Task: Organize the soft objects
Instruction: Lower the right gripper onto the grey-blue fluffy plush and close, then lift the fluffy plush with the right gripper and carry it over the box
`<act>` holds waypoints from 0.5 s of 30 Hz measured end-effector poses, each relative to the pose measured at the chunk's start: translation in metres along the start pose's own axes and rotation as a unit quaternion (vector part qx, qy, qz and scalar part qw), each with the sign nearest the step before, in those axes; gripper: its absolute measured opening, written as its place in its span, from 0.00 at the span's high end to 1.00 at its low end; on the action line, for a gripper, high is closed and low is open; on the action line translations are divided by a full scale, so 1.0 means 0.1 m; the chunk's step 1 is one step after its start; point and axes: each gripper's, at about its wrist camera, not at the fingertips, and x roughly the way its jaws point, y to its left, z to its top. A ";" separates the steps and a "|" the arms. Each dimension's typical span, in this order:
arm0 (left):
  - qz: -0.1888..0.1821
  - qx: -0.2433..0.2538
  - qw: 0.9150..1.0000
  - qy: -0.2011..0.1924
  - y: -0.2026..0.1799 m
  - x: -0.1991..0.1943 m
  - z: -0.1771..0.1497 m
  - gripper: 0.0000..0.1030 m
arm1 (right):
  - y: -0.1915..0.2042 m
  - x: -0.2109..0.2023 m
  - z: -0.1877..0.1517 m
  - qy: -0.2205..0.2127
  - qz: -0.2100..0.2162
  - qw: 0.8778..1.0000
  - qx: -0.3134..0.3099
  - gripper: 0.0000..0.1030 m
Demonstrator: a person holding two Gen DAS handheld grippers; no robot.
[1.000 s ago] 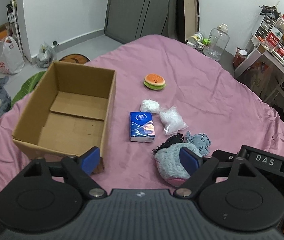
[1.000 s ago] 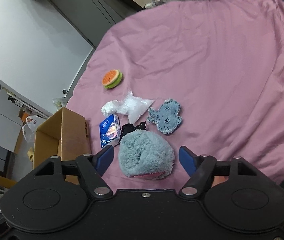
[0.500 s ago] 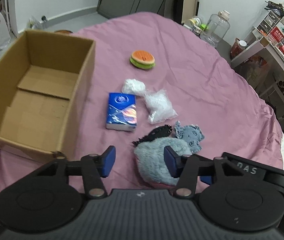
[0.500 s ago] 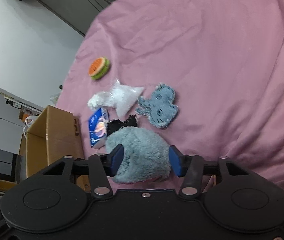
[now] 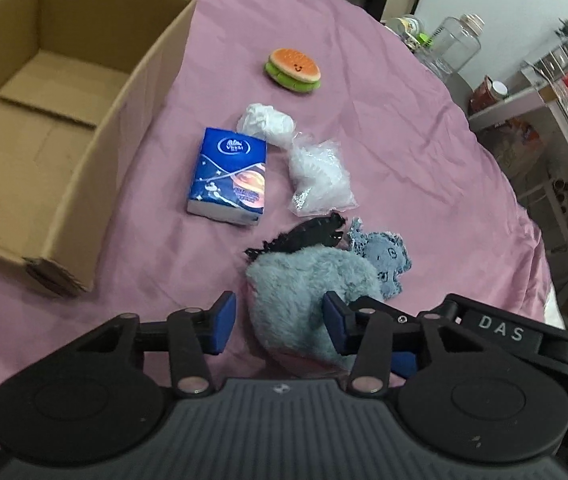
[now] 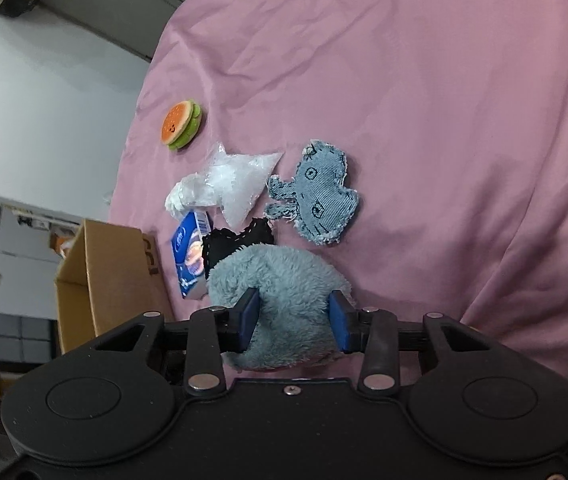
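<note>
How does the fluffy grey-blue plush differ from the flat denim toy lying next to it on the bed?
The fluffy plush is thick, rounded and long-piled; the denim toy is thin and flat, with frayed edges. The plush shows no markings here, while the denim toy has stitched eyes. The plush sits between the right claw's pads, which press its sides; the denim toy lies free, untouched. Both are soft, bluish, and rest on the pink bedsheet.

Left tongs (image 5: 276, 320): black linkage arms with silver pivot screws, two round black discs, a ribbed grey housing between them, blue pads on the fingertips (image 5: 222, 317). Right tongs (image 6: 295, 318): all-black body, the same discs and screws, blue pads, white "DAS" lettering on the side.
</note>
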 end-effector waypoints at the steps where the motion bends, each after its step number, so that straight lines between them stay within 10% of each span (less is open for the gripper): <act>1: -0.006 -0.007 1.000 0.002 0.01 0.02 0.00 0.55 | -0.01 0.02 0.01 0.001 -0.001 1.000 0.007 0.61; 15: -0.053 -0.090 0.995 -0.007 0.18 -0.07 -0.03 0.76 | 0.00 -0.01 0.00 0.003 0.051 0.998 0.024 0.75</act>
